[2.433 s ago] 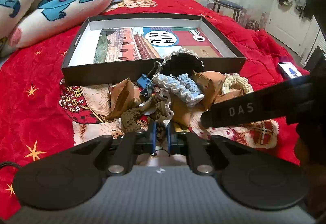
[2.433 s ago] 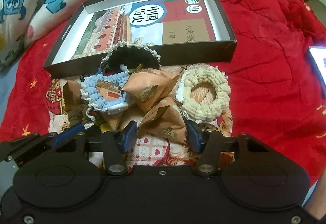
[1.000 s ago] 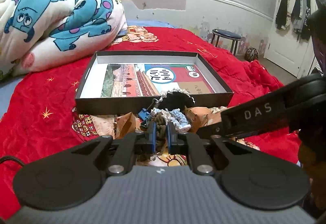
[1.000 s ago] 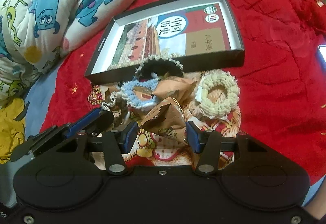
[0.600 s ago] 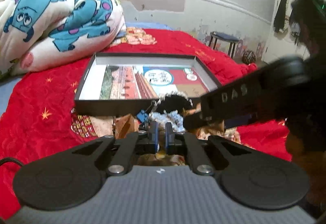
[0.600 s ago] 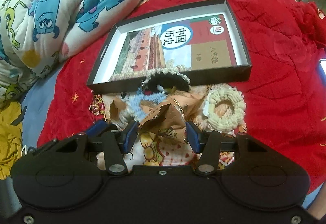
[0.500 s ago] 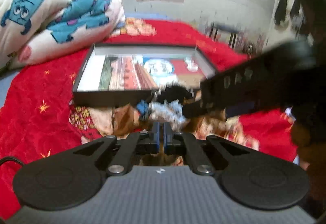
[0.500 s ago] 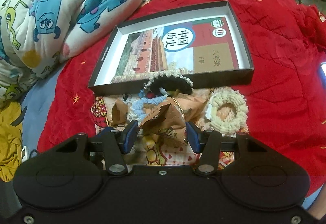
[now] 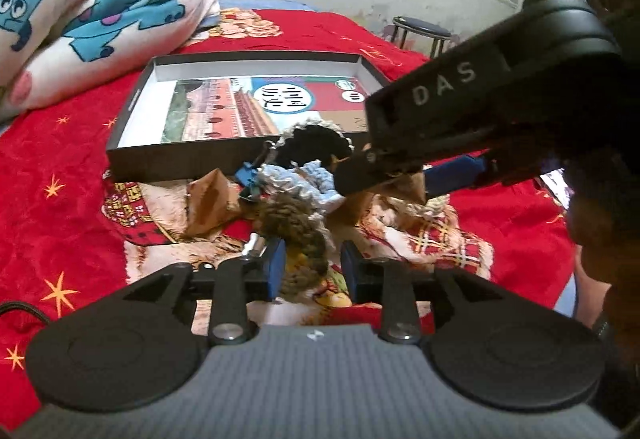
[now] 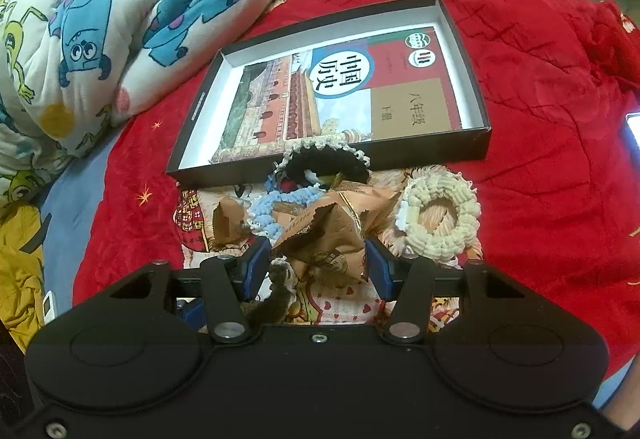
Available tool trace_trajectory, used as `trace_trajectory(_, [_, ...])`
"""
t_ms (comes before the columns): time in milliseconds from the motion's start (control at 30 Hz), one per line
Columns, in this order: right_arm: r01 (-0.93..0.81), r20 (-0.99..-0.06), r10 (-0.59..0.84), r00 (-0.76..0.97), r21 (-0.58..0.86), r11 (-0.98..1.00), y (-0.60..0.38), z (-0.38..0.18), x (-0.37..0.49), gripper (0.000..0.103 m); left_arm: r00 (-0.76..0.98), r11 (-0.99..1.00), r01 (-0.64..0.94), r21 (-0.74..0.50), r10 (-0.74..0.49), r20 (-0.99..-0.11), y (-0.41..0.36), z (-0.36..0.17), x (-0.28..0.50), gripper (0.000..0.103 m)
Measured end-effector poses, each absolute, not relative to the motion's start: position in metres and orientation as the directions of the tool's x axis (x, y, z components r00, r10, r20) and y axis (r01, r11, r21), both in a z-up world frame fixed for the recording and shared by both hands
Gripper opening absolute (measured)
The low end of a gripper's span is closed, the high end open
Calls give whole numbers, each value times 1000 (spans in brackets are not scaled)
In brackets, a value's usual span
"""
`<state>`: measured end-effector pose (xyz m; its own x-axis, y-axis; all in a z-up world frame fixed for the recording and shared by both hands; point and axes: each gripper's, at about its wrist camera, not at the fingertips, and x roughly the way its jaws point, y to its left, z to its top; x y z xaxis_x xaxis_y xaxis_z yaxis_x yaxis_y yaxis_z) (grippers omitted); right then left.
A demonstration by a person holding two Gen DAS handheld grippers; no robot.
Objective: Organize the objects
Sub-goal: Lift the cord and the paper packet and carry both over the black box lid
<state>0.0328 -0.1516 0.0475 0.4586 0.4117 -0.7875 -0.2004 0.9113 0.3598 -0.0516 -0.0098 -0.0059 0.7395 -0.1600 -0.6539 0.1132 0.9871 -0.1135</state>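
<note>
My left gripper (image 9: 312, 267) hangs low over the cartoon-print cloth, its jaws opening around a brown knitted scrunchie (image 9: 300, 227) that lies loose between the blue pads. The right gripper (image 10: 316, 267) is shut on a crumpled brown paper packet (image 10: 324, 235); in the left wrist view that right gripper (image 9: 404, 183) reaches in from the right with the packet (image 9: 412, 187). Just beyond lie a blue scrunchie (image 10: 260, 211), a black lace-edged scrunchie (image 10: 324, 159), a cream scrunchie (image 10: 440, 219) and another brown packet (image 9: 208, 199).
An open black box (image 10: 476, 79) with a picture book (image 10: 340, 95) flat inside sits just behind the pile. A monster-print quilt (image 10: 120, 19) is bunched at the left. The red bedspread (image 10: 540, 179) stretches right, with a phone (image 10: 632, 131) at its edge and a stool (image 9: 420, 31) behind.
The left jaws, pinched shut on the brown scrunchie before, have spread apart and the scrunchie sits loose between them. The right gripper keeps its grip on the packet.
</note>
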Motion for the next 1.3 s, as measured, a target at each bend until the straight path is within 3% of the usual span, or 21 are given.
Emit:
trace_trajectory(233, [-211, -784, 423, 455, 367, 906, -152, 48, 30, 50, 705, 990, 137, -25, -115, -699, -22, -23, -42, 54])
trace_trajectory(267, [-210, -785, 424, 452, 368, 906, -152, 47, 30, 50, 694, 989, 144, -18, -114, -711, -23, -27, -40, 50])
trace_trajectory(333, [-209, -785, 425, 450, 371, 905, -153, 47, 30, 50, 675, 989, 146, 4, -97, -731, -26, -32, -36, 23])
trace_trajectory(367, [-208, -784, 427, 450, 372, 904, -153, 47, 30, 50, 673, 990, 144, 12, -89, -735, -26, -33, -36, 14])
trace_trajectory(433, [-210, -782, 430, 452, 375, 903, -154, 47, 30, 50, 670, 990, 141, 5, -91, -737, -24, -32, -35, 10])
trace_trajectory(1300, [-166, -783, 409, 469, 376, 912, -151, 46, 43, 50, 797, 993, 111, -37, -111, -594, -8, 9, -58, 10])
